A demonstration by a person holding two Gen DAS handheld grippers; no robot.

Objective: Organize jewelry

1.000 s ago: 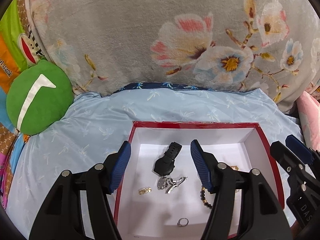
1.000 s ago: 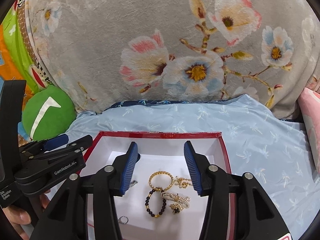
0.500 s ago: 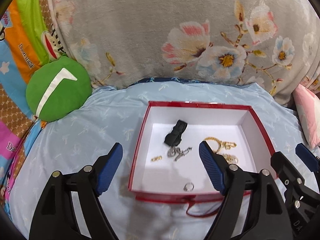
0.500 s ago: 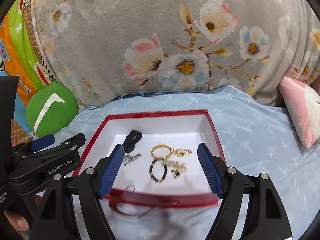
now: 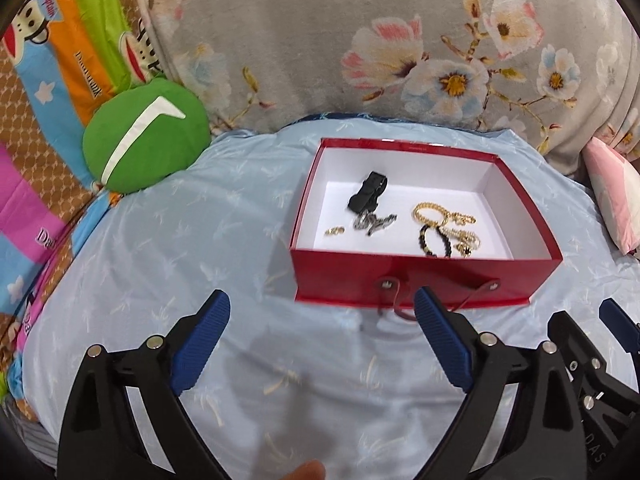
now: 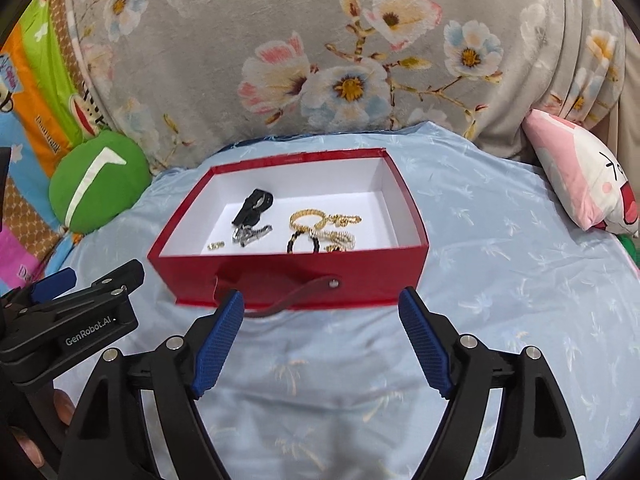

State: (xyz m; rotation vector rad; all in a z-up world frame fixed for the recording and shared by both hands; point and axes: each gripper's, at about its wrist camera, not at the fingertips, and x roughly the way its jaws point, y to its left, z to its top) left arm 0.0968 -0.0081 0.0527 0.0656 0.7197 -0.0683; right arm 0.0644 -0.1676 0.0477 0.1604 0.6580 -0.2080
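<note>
Left wrist view: we see the left gripper over the light blue sheet, nothing between its blue pads. Its jaws have just been opening and stand wide apart, holding nothing. The red box sits ahead of the fingertips, toward the right finger, apart from both; its red strap handle hangs just beside the right pad. Inside the box on the white floor: a black watch at the back left, a silver piece just in front of it, a small gold ring to the left, a gold chain and black bead bracelet on the right. A green cushion lies far left. The right gripper shows at the lower right edge.

Right wrist view: the right gripper also hangs over the sheet with nothing in it; its jaws have just been opening and are spread wide. The box lies just ahead, centred between the pads, its near wall close to the left pad tip; whether they touch we cannot tell. Watch, gold chain and bead bracelet lie inside, well beyond the fingers. The left gripper sits at the left edge. A pink pillow lies far right.
</note>
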